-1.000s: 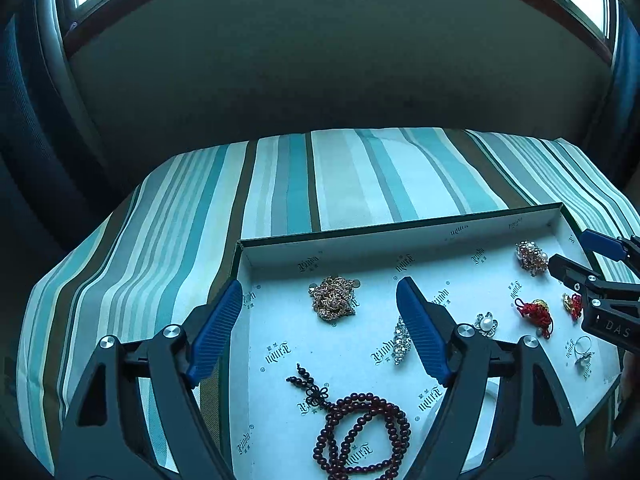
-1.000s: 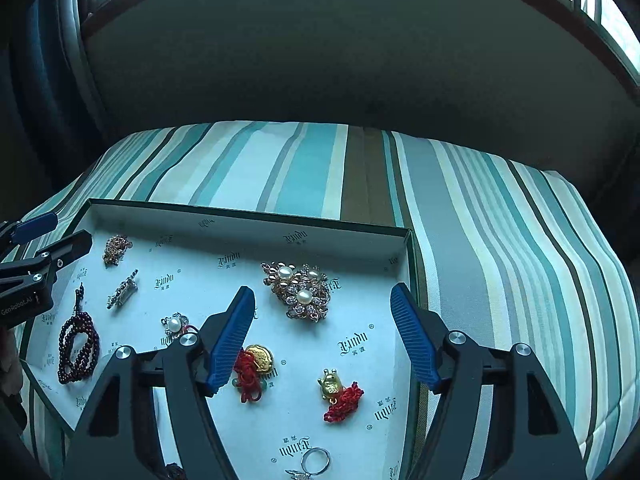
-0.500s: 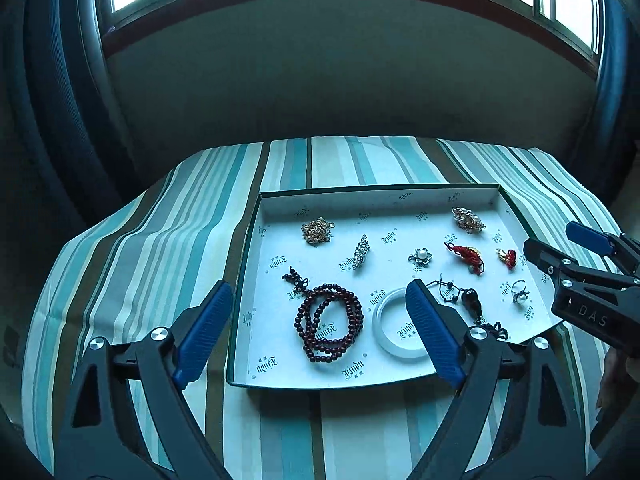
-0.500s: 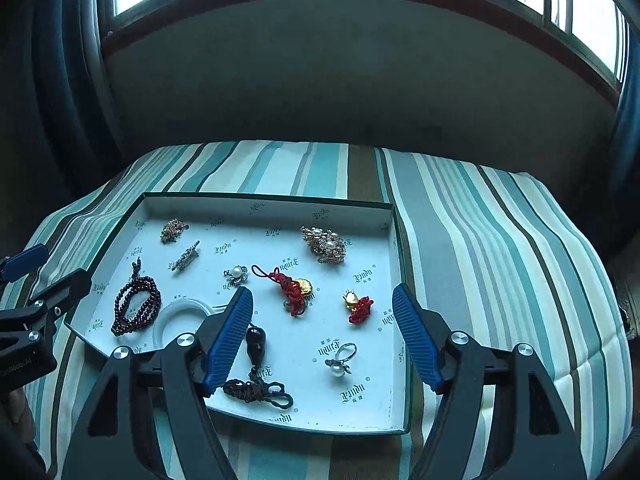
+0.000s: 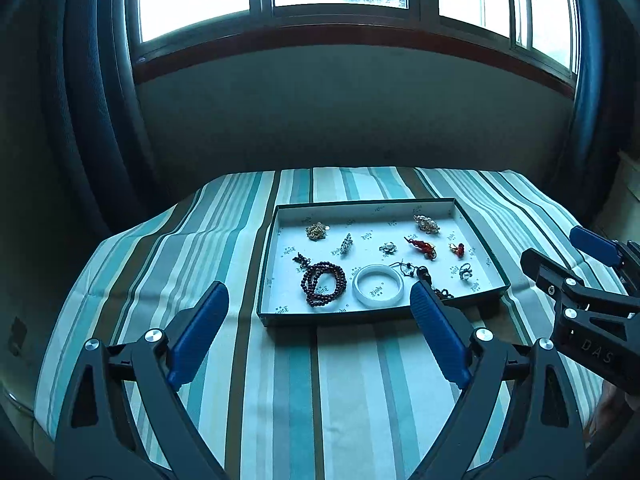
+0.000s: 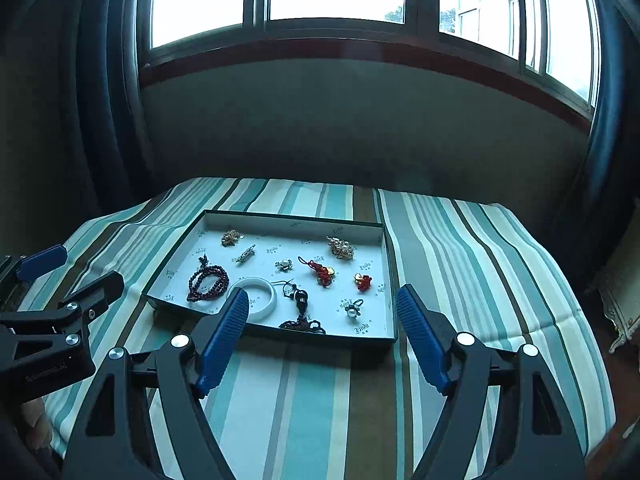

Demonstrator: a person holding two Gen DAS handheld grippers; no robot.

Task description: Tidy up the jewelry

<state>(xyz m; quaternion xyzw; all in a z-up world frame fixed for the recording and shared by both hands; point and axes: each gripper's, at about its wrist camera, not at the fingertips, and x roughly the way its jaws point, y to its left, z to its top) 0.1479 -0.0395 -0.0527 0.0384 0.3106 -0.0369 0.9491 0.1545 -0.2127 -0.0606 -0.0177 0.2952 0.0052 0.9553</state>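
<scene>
Left wrist view
Left gripper (image 5: 318, 322): I have it spread wide, nothing between its blue pads, hanging above the striped cloth (image 5: 160, 264) near the front edge of the tray (image 5: 264, 276).
Tray: it sits ahead of my fingers, toward the cloth's far edge — its front wall lies just beyond the fingertips.
Bead bracelet (image 5: 323, 283): near the tray's front left corner.
White bangle (image 5: 378, 290): beside the beads at the front edge, close to my right-side pad.
Right gripper (image 5: 560, 256): enters from the right, off the tray's right edge.

Right wrist view
Right gripper (image 6: 322, 328): I hold it wide as well, empty, over the cloth before the tray's (image 6: 390, 280) front edge.
White bangle (image 6: 256, 299): partly behind my left-side pad.
Dark tassel pendant (image 6: 301, 308): at the front edge, between the two pads as I see it.
Pearl ring (image 6: 353, 309): toward the front right corner.
Red-and-gold charms (image 6: 322, 273): mid-tray — well ahead of the fingertips.
Left gripper (image 6: 76, 280): at left, beyond the tray's left edge.
</scene>
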